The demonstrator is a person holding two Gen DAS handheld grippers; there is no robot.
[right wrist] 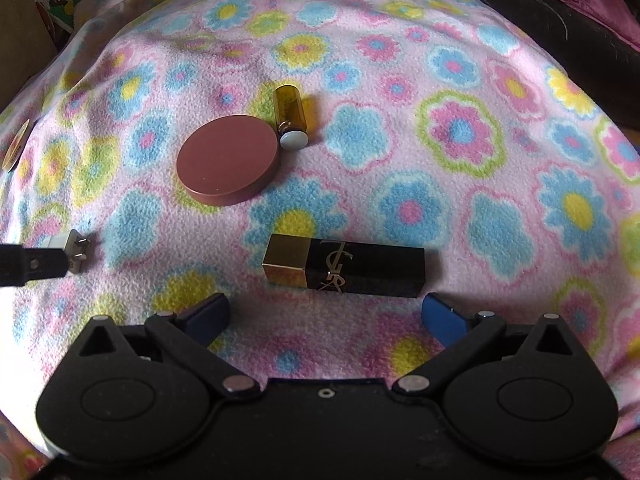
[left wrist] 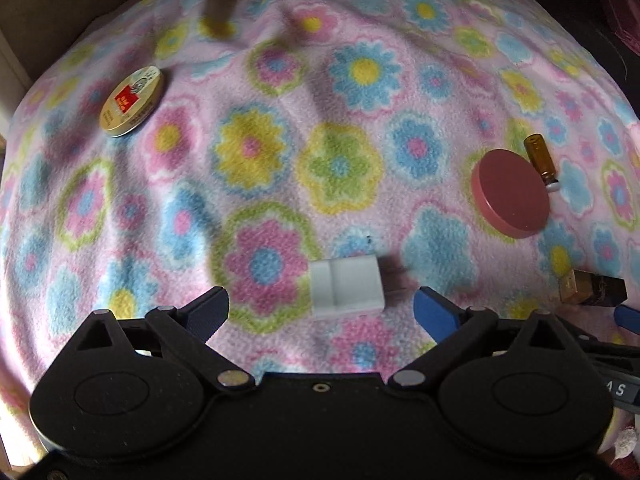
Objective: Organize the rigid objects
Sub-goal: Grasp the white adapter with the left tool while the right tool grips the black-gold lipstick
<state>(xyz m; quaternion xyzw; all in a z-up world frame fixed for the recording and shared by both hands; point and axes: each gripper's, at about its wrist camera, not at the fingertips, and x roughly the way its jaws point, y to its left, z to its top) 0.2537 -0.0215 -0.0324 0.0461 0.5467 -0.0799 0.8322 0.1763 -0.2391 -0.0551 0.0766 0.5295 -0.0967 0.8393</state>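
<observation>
Left gripper [left wrist: 322, 304]: fingers standing wide apart, holding nothing. A white plug adapter [left wrist: 347, 287] is lying on the blanket between the fingers, just ahead of the tips, its metal prongs pointing toward the right finger [left wrist: 436, 312]; not touching either finger.

Right gripper [right wrist: 326, 316]: fingers likewise spread apart and gripping nothing. A black and gold lipstick case [right wrist: 344, 266] is lying crosswise just ahead of the tips, gold end toward the left finger, apart from both.

Writing: the lipstick case is bearing a gold interlaced "YSL" monogram. The round tin [left wrist: 132, 101] is showing a red label with print too small to read.

Farther out: a flat reddish-brown round lid [right wrist: 228, 159] is lying beyond the lipstick case, with a small amber glass vial [right wrist: 289, 114] on its side just beside it, pale cap toward the camera. The round tin is sitting well apart, at the far left of the left wrist view.

Surface: a pink fleece blanket [left wrist: 280, 184] printed with blue, yellow, green and pink flowers, rumpled, is covering the whole working area. Dark surroundings and maroon fabric are showing at the edges.
</observation>
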